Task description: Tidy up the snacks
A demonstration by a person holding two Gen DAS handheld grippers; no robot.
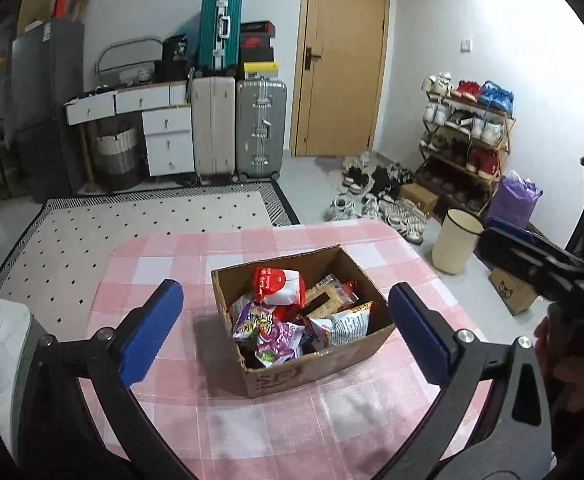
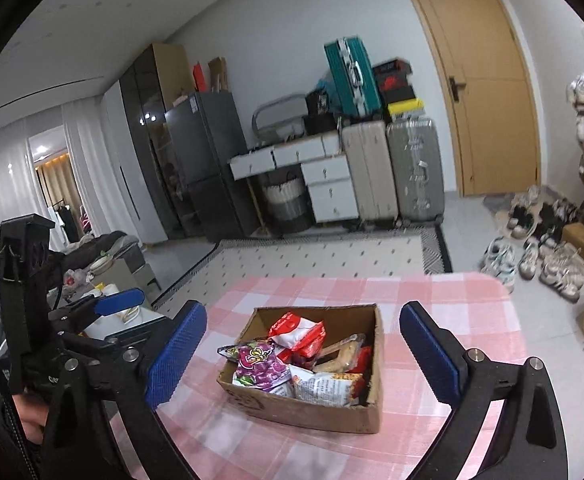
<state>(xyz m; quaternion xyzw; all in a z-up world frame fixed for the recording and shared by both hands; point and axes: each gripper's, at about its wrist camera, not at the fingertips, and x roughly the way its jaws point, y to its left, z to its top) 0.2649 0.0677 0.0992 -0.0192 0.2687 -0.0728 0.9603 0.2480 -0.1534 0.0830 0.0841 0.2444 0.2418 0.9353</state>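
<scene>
A brown cardboard box [image 1: 280,372] stands on the pink checked table [image 1: 172,264]; it also shows in the right wrist view [image 2: 311,414]. It holds several snack packs: a red-and-white bag [image 1: 278,286], a purple candy bag [image 1: 270,330], an orange-printed chip bag [image 1: 349,322]. In the right wrist view the red-and-white bag [image 2: 297,332] and the purple bag [image 2: 258,366] show too. My left gripper [image 1: 284,324] is open and empty, held above the near side of the box. My right gripper [image 2: 303,354] is open and empty, also above the box.
The table's far edge drops to a dotted rug [image 1: 132,216]. A beige bin [image 1: 453,240] and a small carton [image 1: 511,290] stand on the floor right of the table. A white side surface with small items [image 2: 108,300] lies to the left.
</scene>
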